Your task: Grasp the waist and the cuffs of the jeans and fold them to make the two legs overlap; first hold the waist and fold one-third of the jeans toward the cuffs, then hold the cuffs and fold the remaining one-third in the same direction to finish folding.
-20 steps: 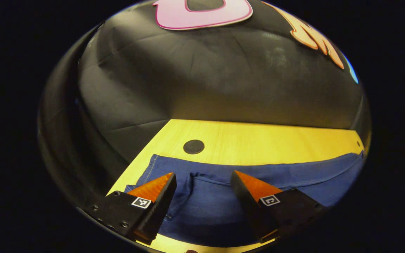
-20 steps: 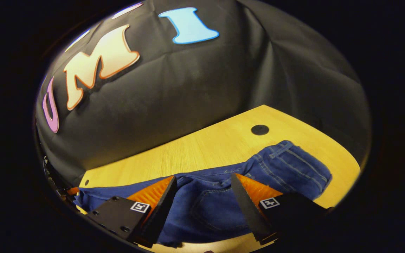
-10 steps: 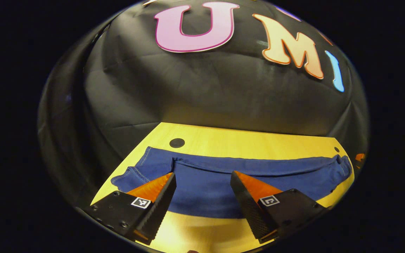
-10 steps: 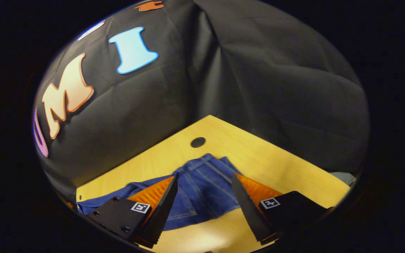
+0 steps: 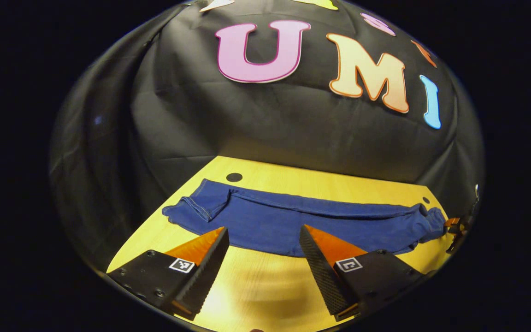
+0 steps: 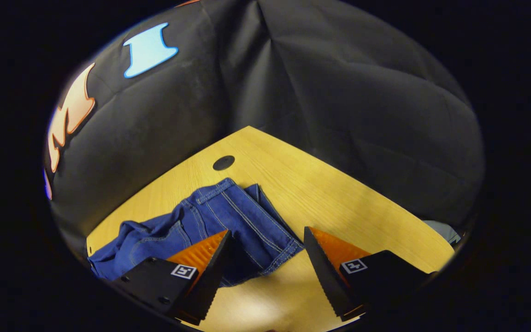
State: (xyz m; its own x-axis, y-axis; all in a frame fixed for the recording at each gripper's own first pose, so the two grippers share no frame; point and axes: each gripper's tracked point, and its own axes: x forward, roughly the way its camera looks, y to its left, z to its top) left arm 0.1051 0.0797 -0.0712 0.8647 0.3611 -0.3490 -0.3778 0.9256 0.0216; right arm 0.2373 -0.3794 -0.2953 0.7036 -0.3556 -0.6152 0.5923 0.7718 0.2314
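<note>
On wooden table (image 5: 265, 286): jeans (image 5: 302, 223) flat; left claw (image 5: 263, 235), right claw (image 6: 265, 237) spread (no legible label).

Dark blue denim jeans (image 5: 302, 221) ahead of left gripper (image 5: 263, 240), plain, w/ paler stitching along hem at far-left cuff. Same blue jeans (image 6: 228, 221) ahead of right gripper (image 6: 268, 242), lighter double seam lines running lengthwise, waist end between the tips. Yellow light-wood tabletop (image 6: 339, 203) w/ fine grain under both. 1 black round cap (image 6: 223, 162) beyond jeans. Black-and-white square markers on finger bases.
</note>
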